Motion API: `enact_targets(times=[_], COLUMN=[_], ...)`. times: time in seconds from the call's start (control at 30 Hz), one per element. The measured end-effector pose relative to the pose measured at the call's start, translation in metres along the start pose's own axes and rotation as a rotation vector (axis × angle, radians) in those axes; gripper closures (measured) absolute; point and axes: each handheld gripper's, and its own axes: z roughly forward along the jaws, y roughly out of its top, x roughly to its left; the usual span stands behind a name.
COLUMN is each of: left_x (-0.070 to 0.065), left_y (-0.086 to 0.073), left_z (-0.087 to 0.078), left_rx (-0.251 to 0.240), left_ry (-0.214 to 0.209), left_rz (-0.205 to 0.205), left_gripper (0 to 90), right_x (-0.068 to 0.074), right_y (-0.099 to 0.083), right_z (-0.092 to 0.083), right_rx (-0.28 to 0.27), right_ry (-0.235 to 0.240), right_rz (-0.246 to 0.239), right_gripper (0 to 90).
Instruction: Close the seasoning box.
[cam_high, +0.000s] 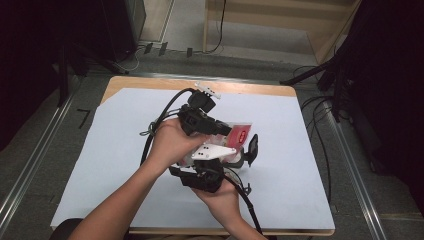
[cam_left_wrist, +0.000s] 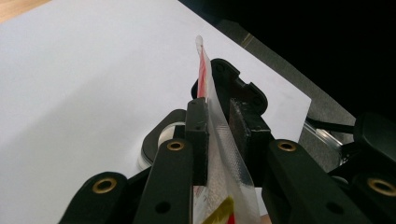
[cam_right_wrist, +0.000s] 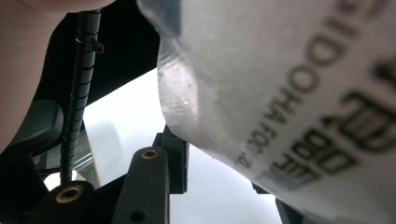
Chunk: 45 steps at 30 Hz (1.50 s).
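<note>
White sheet (cam_high: 125, 150) bare all round; both claws (cam_left_wrist: 218, 128) (cam_right_wrist: 219, 186) clamped on packet's (cam_high: 239, 134) edges.

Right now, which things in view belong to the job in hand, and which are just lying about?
In the job:
- clear plastic pouch with red label
- left gripper, pads on the pouch's edge
- right gripper, at the pouch

Lying about:
- white table cover
- floor cables

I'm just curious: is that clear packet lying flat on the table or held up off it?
Held up. The packet stands on edge, pinched in the left gripper, above the white table cover.
</note>
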Motion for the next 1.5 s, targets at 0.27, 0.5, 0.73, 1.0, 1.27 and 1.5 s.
enact_targets(times=[0.27, 0.5, 0.73, 1.0, 1.27, 1.5], left_x=[0.000, -0.001, 0.000, 0.000, 0.002, 0.003], left_y=[0.003, 0.011, 0.008, 0.000, -0.011, -0.019], left_z=[-0.004, -0.001, 0.002, -0.004, -0.010, -0.014], left_rx=[0.005, 0.040, 0.043, 0.039, 0.038, 0.054], left_ry=[0.002, 0.014, 0.015, 0.006, -0.007, -0.012], left_rz=[-0.001, 0.023, 0.028, 0.026, 0.017, 0.011], left_gripper=[80.3, 80.2, 80.2, 81.0, 81.9, 81.7], right_x=[0.001, 0.000, -0.001, 0.006, 0.010, 0.012], right_y=[0.003, 0.006, 0.002, -0.004, -0.010, -0.017], right_z=[0.000, -0.002, -0.001, 0.004, 0.010, 0.015], right_rx=[0.007, -0.010, -0.008, -0.012, 0.005, 0.021], right_ry=[-0.003, 0.000, 0.000, -0.010, -0.010, -0.012], right_rz=[-0.016, -0.012, -0.002, -0.036, -0.058, -0.079], right_gripper=[68.8, 66.1, 65.9, 59.2, 56.4, 55.5])
